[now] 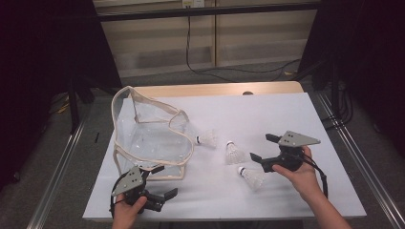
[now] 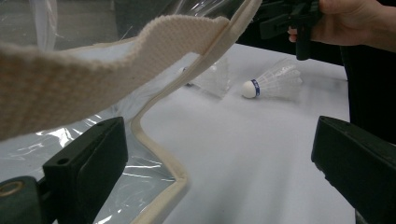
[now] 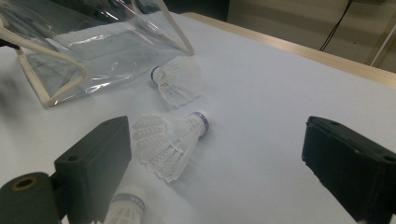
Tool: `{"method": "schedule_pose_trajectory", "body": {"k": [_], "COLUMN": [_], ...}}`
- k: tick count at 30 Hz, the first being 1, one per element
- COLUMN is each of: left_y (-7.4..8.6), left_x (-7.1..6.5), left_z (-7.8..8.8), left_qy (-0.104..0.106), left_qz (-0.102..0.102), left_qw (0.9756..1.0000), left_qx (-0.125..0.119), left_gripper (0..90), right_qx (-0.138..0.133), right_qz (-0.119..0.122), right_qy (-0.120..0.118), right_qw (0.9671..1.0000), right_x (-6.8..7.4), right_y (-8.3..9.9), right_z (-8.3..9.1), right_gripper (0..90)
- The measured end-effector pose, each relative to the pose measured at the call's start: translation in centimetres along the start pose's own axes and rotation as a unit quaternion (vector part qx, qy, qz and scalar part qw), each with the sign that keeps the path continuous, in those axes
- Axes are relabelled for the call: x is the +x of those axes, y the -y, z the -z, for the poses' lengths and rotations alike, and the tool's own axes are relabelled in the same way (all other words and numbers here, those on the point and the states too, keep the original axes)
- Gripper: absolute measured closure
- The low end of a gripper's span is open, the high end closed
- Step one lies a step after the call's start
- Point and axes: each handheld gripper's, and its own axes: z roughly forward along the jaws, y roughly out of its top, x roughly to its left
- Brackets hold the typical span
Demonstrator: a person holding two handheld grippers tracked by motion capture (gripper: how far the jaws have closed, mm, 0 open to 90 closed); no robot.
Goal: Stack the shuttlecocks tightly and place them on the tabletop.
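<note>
**Clear plastic bag waits open while three shuttlecocks lie loose**

Clear plastic edged with cream webbing: that is the bag (image 1: pixel 148 138), slumped on the white table (image 1: pixel 286 109) at about ten o'clock from where the person sits. Nearest of all, at seven o'clock, the left gripper (image 1: pixel 160 180) sits by the bag's near corner, jaws spread wide and nothing between them. In the left gripper view the webbing strap (image 2: pixel 93 74) droops across just ahead of the jaws, not pinched. My guess is that this hand is parked there to catch the rim and hold the mouth open.

At five o'clock the right gripper (image 1: pixel 261 148) hangs just above the table, jaws also wide apart and empty. The closest shuttlecock (image 1: pixel 252 175) lies on its side right under that hand. A little farther, near the table's middle, the second shuttlecock (image 1: pixel 234 153) rests with its cork toward the far edge; in the right gripper view its feathers (image 3: pixel 161 147) lie just beside the left jaw, apart from the pad. That looks like the one being lined up (though I would not swear to it).

Farther still, at eleven o'clock from the gripper, the third shuttlecock (image 1: pixel 206 139) lies just beside the bag's right edge, cork toward the plastic. None is in the bag yet.
</note>
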Motion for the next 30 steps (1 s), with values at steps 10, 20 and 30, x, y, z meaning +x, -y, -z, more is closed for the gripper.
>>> {"method": "schedule_pose_trajectory", "body": {"k": [10,20,30], "left_y": [0.0,0.0,0.0], "left_x": [0.0,-0.1,-0.1], "left_z": [0.0,-0.1,-0.1], "left_qy": [0.001,0.004,0.005], "left_qz": [0.002,0.001,0.002], "left_qw": [1.0,1.0,1.0], "left_qx": [-0.003,-0.002,-0.002], "left_gripper": [3.9,3.9,3.9], "right_qx": [0.021,0.046,0.075], "right_qz": [0.007,0.03,0.038], "right_qy": [-0.017,-0.048,-0.062], "right_qw": [0.9996,0.9973,0.9945], "right_x": [-0.3,0.0,0.5], "right_y": [-0.6,-1.3,-1.1], "right_z": [-1.4,-2.6,-4.1], "right_gripper": [18.9,31.7,37.2]}}
